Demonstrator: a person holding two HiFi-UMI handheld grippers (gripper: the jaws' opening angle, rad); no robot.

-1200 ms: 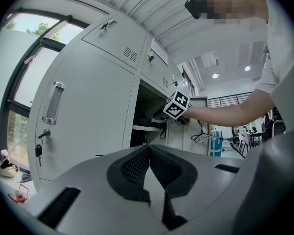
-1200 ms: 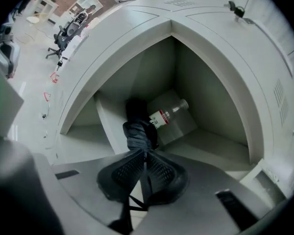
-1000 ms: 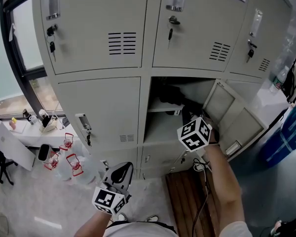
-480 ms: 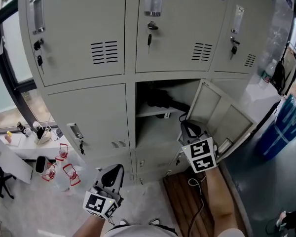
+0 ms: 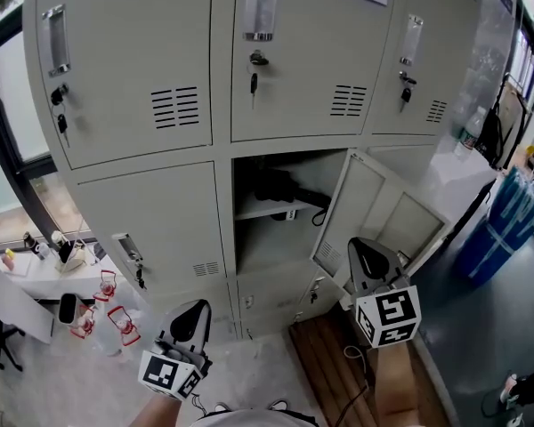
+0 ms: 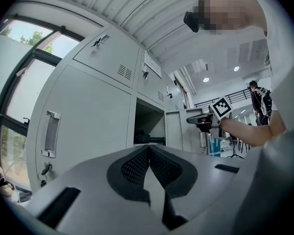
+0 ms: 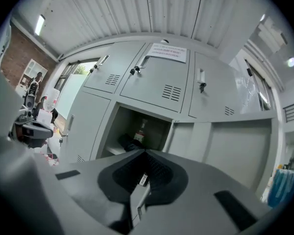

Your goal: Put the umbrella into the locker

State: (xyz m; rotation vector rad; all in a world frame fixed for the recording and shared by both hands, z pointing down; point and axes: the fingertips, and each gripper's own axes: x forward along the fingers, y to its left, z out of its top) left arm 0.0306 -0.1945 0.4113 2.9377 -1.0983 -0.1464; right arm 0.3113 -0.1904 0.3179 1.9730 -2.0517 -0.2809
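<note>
The black folded umbrella (image 5: 280, 188) lies on the shelf inside the open locker (image 5: 249, 238), with its handle towards the door (image 5: 349, 210), which stands swung out to the right. My right gripper (image 5: 358, 242) hangs in front of that door, outside the locker, shut with nothing in it. My left gripper (image 5: 196, 306) is lower left, shut and empty, pointing at the closed locker beside it. In the right gripper view the shut gripper (image 7: 146, 153) faces the umbrella (image 7: 129, 143) and a bottle (image 7: 140, 130) behind it. The left gripper view shows my shut left gripper (image 6: 149, 148), the umbrella (image 6: 149, 139) and the right gripper (image 6: 201, 120).
Closed lockers with keys (image 5: 254, 69) surround the open one. A window (image 5: 4, 105) is at the left, with a desk and small items (image 5: 71, 278) below it. A blue bin (image 5: 516, 221) stands at the right. A wooden board (image 5: 334, 358) lies on the floor.
My right gripper has drawn back out of the locker towards the lower right and rolled; the umbrella stays on the shelf. The left gripper rose a little.
</note>
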